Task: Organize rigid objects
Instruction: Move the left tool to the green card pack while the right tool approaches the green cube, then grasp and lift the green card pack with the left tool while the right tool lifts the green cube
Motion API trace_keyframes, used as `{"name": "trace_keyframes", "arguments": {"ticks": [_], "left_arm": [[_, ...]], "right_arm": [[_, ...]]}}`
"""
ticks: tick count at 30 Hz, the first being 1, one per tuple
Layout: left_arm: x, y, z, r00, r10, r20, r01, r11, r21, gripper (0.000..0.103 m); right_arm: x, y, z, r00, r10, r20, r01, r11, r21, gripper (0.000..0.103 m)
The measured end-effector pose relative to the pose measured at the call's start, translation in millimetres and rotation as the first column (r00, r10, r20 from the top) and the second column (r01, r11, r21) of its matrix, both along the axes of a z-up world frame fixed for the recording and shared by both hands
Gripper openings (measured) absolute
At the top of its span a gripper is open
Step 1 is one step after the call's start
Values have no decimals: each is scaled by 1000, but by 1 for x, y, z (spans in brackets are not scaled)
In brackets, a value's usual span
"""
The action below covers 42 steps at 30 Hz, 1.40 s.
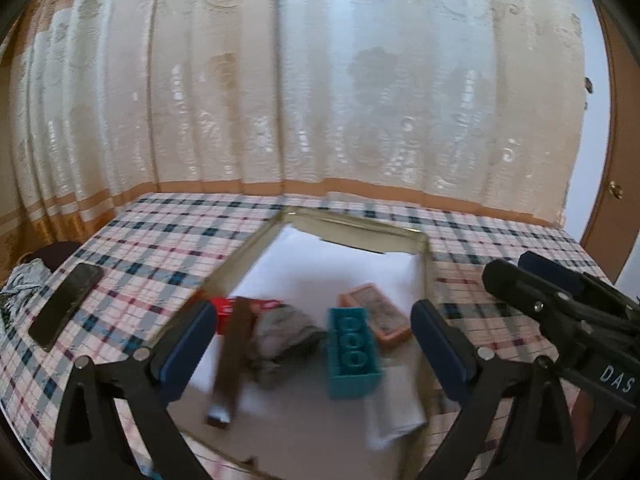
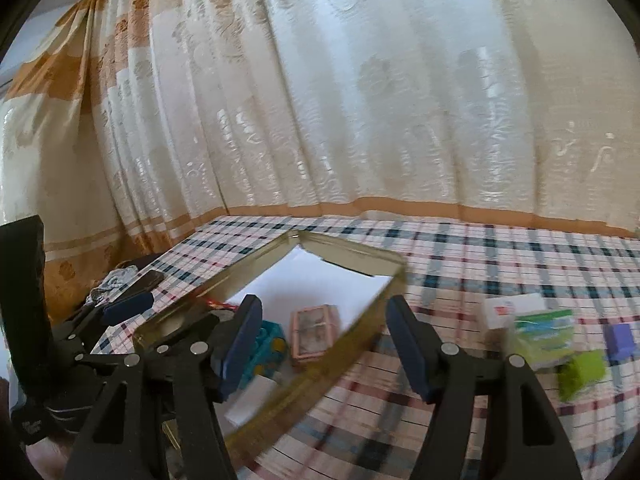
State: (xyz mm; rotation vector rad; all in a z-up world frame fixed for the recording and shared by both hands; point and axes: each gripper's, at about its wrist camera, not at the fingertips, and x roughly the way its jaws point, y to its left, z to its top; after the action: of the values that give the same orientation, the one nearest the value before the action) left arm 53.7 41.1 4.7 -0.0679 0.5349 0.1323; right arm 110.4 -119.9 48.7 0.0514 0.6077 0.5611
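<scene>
A gold-rimmed tray [image 1: 256, 248] with a white liner lies on the checked tablecloth. Inside it are a teal brick [image 1: 352, 354], a pink flat box [image 1: 378, 314], a brown stick [image 1: 232, 360], a grey lump [image 1: 282, 334] and a red item [image 1: 224, 308]. My left gripper [image 1: 312, 310] hovers open over the tray's near half, nothing between its pads. My right gripper [image 2: 323, 304] stands open above the tray's right rim [image 2: 360, 332], also empty. The pink box [image 2: 314, 332] and teal brick [image 2: 266, 346] show below it.
On the cloth right of the tray lie a white box [image 2: 508, 312], a green packet [image 2: 542, 336], a purple block [image 2: 618, 340] and a green block [image 2: 580, 372]. A dark phone [image 1: 66, 306] lies at the table's left. A curtain hangs behind the table.
</scene>
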Motion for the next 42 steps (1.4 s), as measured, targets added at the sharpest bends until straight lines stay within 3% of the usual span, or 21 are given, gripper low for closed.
{"name": "trace_keyframes", "arguments": {"ticks": [11, 16, 20, 26, 32, 38, 41, 42], "left_arm": [[32, -92, -8, 989, -143, -48, 144, 989, 16, 101], [63, -126, -20, 980, -167, -104, 170, 985, 21, 103], [80, -140, -26, 976, -169, -134, 175, 984, 33, 103], [92, -144, -33, 975, -159, -155, 167, 985, 41, 103], [92, -144, -33, 975, -160, -151, 167, 986, 29, 103], [96, -150, -34, 969, -183, -166, 186, 983, 4, 103], [99, -157, -38, 963, -200, -178, 200, 980, -15, 103], [100, -160, -39, 961, -204, -184, 204, 979, -18, 103]], "right_arm": [[10, -95, -3, 986, -164, -8, 164, 986, -35, 68], [24, -140, -12, 953, -303, -18, 300, 949, -100, 68], [42, -168, -31, 925, -372, -77, 356, 920, -164, 68], [57, -176, -55, 921, -350, -168, 315, 926, -207, 68], [66, -161, -67, 926, -326, -191, 268, 924, -274, 68], [77, -161, -77, 913, -320, -253, 247, 927, -283, 67], [81, -163, -82, 904, -312, -293, 235, 934, -270, 47], [82, -165, -83, 900, -313, -304, 238, 936, -258, 46]]}}
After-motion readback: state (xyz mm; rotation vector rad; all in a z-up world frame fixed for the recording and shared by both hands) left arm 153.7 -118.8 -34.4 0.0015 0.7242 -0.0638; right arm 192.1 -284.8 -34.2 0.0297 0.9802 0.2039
